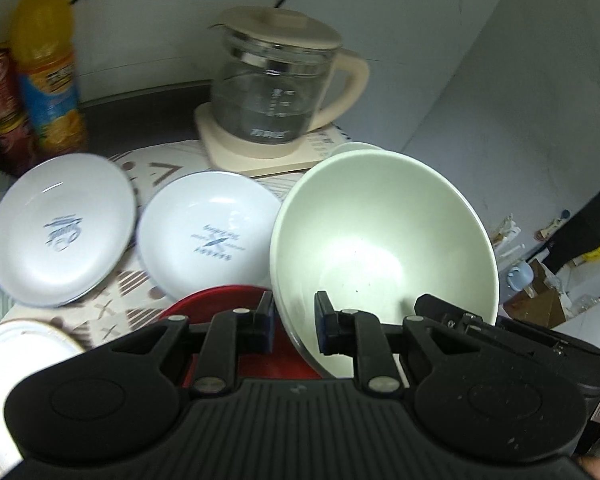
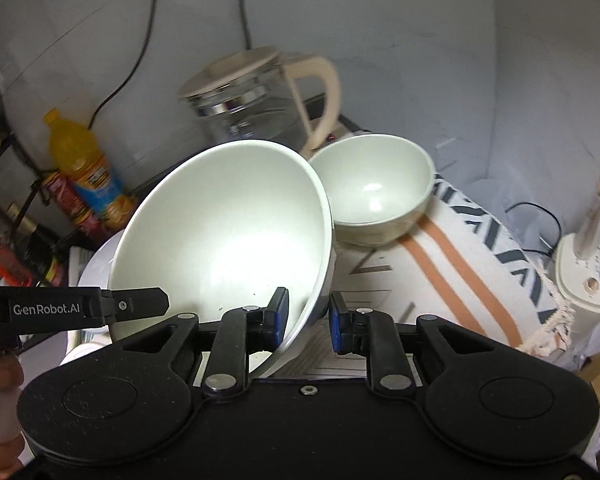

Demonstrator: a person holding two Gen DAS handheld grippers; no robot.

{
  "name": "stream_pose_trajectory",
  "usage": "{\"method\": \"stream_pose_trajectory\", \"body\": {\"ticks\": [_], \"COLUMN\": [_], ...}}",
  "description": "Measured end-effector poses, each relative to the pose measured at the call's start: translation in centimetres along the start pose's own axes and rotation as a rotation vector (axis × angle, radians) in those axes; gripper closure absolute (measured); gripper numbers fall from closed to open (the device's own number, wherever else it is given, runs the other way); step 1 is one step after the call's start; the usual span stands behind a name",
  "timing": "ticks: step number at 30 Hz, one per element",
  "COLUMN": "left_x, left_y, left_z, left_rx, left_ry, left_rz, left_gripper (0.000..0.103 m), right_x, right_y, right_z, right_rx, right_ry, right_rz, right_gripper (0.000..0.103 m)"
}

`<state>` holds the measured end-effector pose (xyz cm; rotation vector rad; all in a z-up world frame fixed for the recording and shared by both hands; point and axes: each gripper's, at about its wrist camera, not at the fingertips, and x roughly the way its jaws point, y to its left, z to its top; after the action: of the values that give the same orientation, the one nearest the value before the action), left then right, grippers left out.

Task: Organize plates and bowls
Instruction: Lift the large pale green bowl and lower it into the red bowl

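A large pale-green bowl (image 1: 384, 248) (image 2: 228, 236) hangs tilted above the table. My left gripper (image 1: 294, 320) is shut on its near rim, one finger inside and one outside. My right gripper (image 2: 308, 316) is shut on the opposite rim. In the right wrist view the left gripper's fingers (image 2: 140, 304) reach in from the left. A smaller pale bowl (image 2: 376, 192) stands upright on the patterned cloth (image 2: 460, 280) behind. Two white plates with blue print (image 1: 60, 232) (image 1: 208, 232) lie to the left, and a red plate (image 1: 220, 304) sits under the left gripper.
A glass kettle (image 1: 276, 92) (image 2: 256, 96) on a beige base stands at the back by the wall. An orange juice bottle (image 1: 46, 64) and a red can (image 1: 0, 108) stand back left. A white dish (image 1: 12, 360) lies near left. A white appliance (image 2: 584, 272) stands right.
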<state>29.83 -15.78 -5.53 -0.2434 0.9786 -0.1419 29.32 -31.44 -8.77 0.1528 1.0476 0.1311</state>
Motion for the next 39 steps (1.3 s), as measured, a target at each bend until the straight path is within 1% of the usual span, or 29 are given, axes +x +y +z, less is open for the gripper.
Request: {"method": "stream_pose_trajectory", "body": {"ticks": [9, 18, 26, 33, 36, 37, 39], "left_x": [-1.5, -2.1, -1.1, 0.1, 0.3, 0.1, -0.2], "left_y": [2.7, 4.5, 5.6, 6.2, 6.5, 6.5, 6.4], "left_z": [-1.8, -3.6, -5.0, -5.6, -5.6, -5.5, -5.1], "left_rx": [-0.058, -0.097, -0.121, -0.126, -0.139, -0.140, -0.125], "left_ry": [0.003, 0.043, 0.100, 0.156, 0.168, 0.169, 0.162], "left_rz": [0.056, 0.098, 0.108, 0.096, 0.087, 0.084, 0.087], "left_gripper": [0.085, 0.084, 0.084, 0.084, 0.084, 0.081, 0.080], "right_x": [0.8, 1.7, 2.7, 3.6, 4.1, 4.2, 4.5], "right_y": [2.8, 4.8, 5.3, 5.8, 5.8, 5.7, 5.7], "right_z": [-1.3, -2.9, -4.1, -4.5, -4.7, -4.7, -4.7], "right_rx": [-0.062, -0.105, -0.124, -0.147, -0.146, -0.141, -0.133], "right_ry": [0.048, 0.108, 0.156, 0.170, 0.181, 0.182, 0.183], "right_rz": [0.057, 0.095, 0.088, 0.050, 0.024, 0.021, 0.016], "right_gripper": [0.082, 0.082, 0.082, 0.084, 0.087, 0.087, 0.088]}}
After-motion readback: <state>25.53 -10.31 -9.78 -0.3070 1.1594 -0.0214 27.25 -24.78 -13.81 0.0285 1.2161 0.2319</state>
